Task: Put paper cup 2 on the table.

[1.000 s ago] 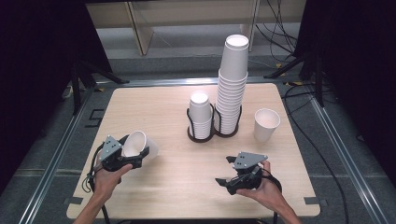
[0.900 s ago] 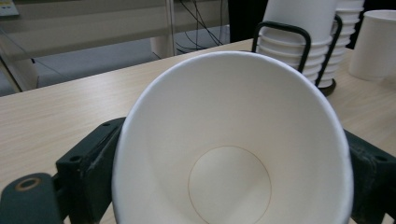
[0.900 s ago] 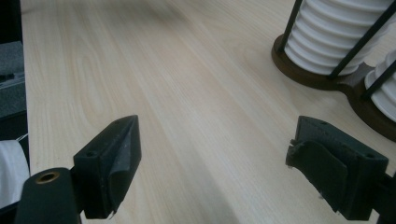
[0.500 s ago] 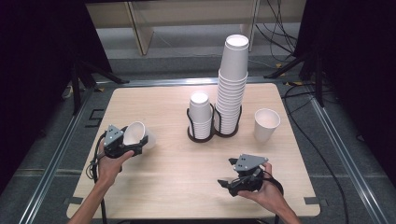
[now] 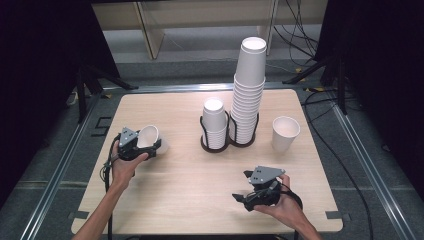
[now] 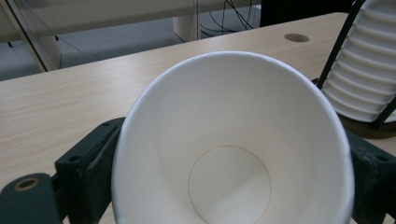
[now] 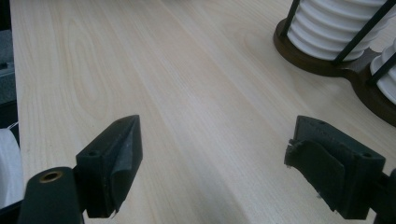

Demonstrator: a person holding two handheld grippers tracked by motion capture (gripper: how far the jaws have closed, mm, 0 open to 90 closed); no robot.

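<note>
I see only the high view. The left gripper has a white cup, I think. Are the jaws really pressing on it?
Observer: Yes. In the left gripper view the paper cup sits between both black jaws, its open mouth facing the camera.
Operator: Is anything inside the cup?
Observer: No, its round bottom is bare.
Operator: And the right gripper, is it open?
Observer: The right gripper has its jaws wide apart, with bare table between them.

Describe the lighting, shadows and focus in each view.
High view: the table is evenly lit against dark surroundings, and the tall cup stack casts little shadow. Left gripper view: the held cup looks soft and shaded inside. Right gripper view: the wood grain is sharp, and the cup holder is slightly soft.
</note>
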